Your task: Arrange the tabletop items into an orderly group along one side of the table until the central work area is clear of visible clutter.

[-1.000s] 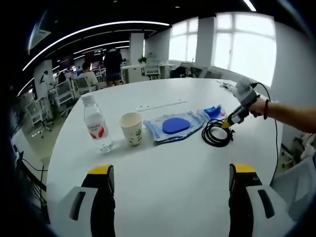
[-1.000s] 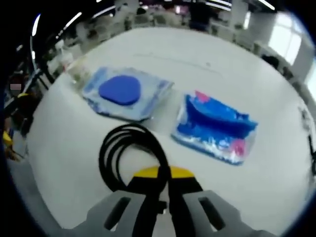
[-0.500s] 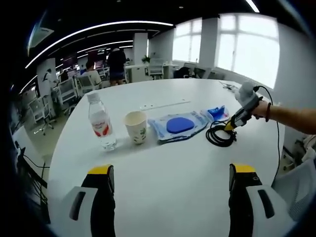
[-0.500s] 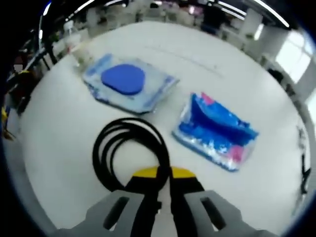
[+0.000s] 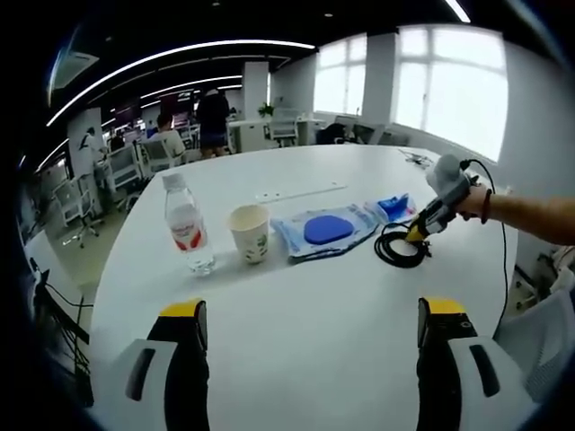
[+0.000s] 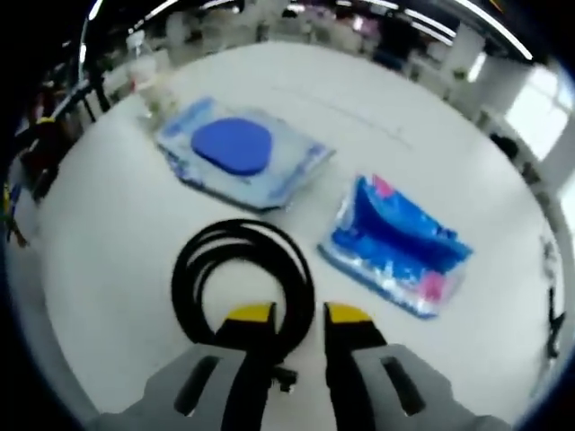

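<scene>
Tabletop items, white round table (image 5: 296,314); five pieces, ranged in a rough row across the far half, seen from the left gripper view.

1. Water bottle (image 5: 186,224): clear plastic, white cap, red-and-white label, upright, leftmost in the row.
2. Paper cup (image 5: 251,233): cream with a green print, upright, just right of the bottle, apart from it.
3. Clear packet holding a blue oval pad (image 5: 327,229): lying flat, right of the cup. In the right gripper view (image 6: 235,149) it lies far left of the cable.
4. Blue packet with pink marks (image 5: 393,206): crumpled, lying flat, close to the pad packet on its far right. In the right gripper view (image 6: 398,248) it sits right of the cable coil, apart from it.
5. Black cable (image 5: 400,246): coiled in loops, flat on the table, rightmost in the row; in the right gripper view (image 6: 241,274) its near edge runs between the yellow-tipped jaws.

Left gripper (image 5: 312,316): jaws spread wide, nothing between them, over bare table at the near edge.

Right gripper (image 6: 298,316): jaws parted a little, standing either side of the coil's near strand; contact with the strand cannot be made out. In the left gripper view (image 5: 419,228) it is held by a hand (image 5: 470,196) coming in from the right, tips down at the coil.

Far background: office desks, chairs, standing people, bright windows.
</scene>
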